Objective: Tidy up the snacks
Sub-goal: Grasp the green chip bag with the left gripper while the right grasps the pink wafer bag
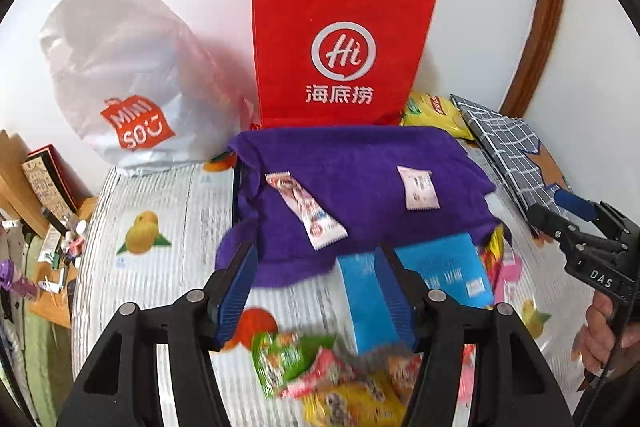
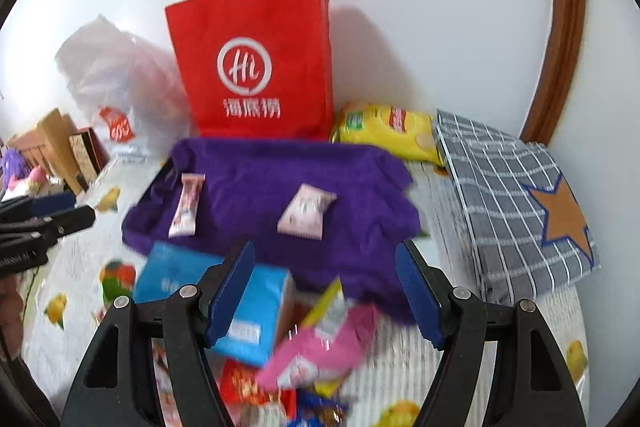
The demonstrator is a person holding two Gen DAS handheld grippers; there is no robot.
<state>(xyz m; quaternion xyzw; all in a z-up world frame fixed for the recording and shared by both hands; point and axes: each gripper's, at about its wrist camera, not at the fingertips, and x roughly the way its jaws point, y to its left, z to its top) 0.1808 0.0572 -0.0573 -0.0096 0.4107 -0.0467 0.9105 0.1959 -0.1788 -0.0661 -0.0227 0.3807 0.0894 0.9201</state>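
Note:
A purple cloth (image 1: pixel 360 163) (image 2: pixel 280 171) covers a tray and carries two snacks: a long pink packet (image 1: pixel 306 209) (image 2: pixel 187 205) and a small pink pouch (image 1: pixel 418 187) (image 2: pixel 306 211). In front of it lie a blue box (image 1: pixel 444 267) (image 2: pixel 248 307) and a loose pile of snack packets (image 1: pixel 320 379) (image 2: pixel 320 351). My left gripper (image 1: pixel 314 255) hovers open over the pile, nothing between its pads. My right gripper (image 2: pixel 325 247) is open too, above the box and a pink packet. Each gripper shows in the other's view: right gripper (image 1: pixel 556 215), left gripper (image 2: pixel 68 211).
A red paper bag (image 1: pixel 340 47) (image 2: pixel 256 67) stands against the wall behind the tray, a white plastic bag (image 1: pixel 120 75) to its left. A yellow chips bag (image 2: pixel 388 131) and a grey checked bag with a star (image 2: pixel 516 203) lie at the right. Clutter sits beyond the table's left edge.

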